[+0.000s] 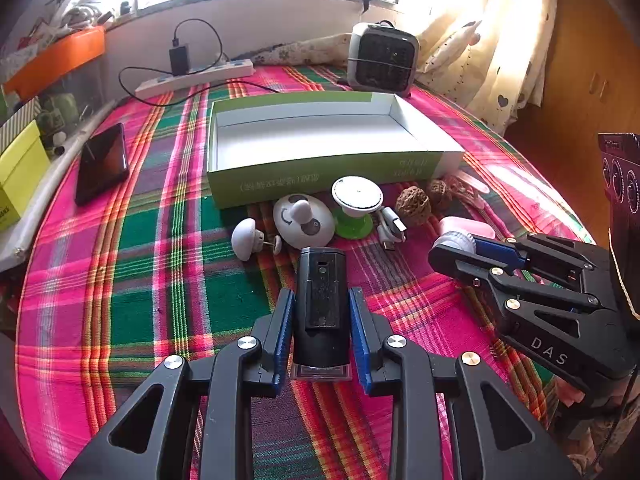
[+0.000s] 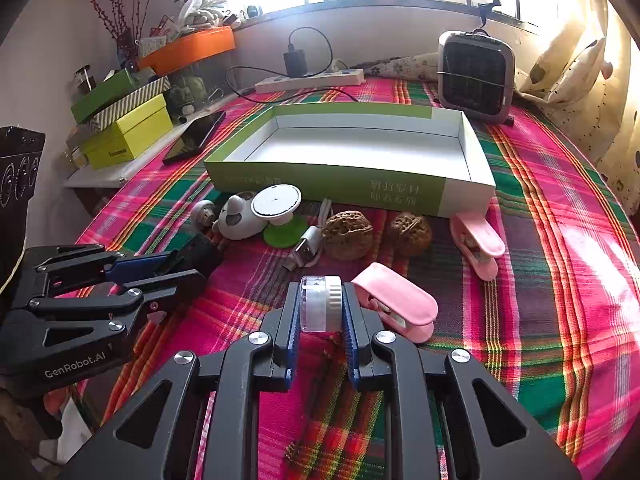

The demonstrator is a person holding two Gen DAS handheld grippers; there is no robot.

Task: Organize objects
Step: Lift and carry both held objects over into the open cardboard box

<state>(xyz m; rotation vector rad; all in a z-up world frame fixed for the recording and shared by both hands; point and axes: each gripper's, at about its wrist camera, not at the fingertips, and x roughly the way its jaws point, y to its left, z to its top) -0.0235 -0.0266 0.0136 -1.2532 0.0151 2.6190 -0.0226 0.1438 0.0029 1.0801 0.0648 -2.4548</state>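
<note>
Left tool (image 1: 322,334) is clenching a black rectangular gadget (image 1: 321,300), low centre of the left wrist view, both blue pads bearing on its sides. Right tool (image 2: 320,322) is gripping a small white-and-clear round disc (image 2: 321,303), low centre of the right wrist view. Both items are sitting just above the plaid-covered table (image 2: 540,300), short of the empty green-and-white box (image 2: 360,148) lying in mid-frame.

Step in hand, as judged: carrying each held item up and over the box's near wall, then releasing inside. Advice: lifting high enough to clear the wall and the clutter lying against it; keeping the two tools apart so they are not crossing; lowering before letting go.

Loose stock, left to right in the right wrist view:
- mushroom-shaped white knob (image 2: 203,213): one
- white oval mouse-like gadget (image 2: 238,220): one
- white disc on green base (image 2: 280,210): one
- white USB cable (image 2: 310,246): one
- walnuts (image 2: 347,235): two
- pink clips (image 2: 396,300): two

Off-task, upper frame: phone (image 2: 196,136), power strip (image 2: 310,78), small heater (image 2: 476,76).
</note>
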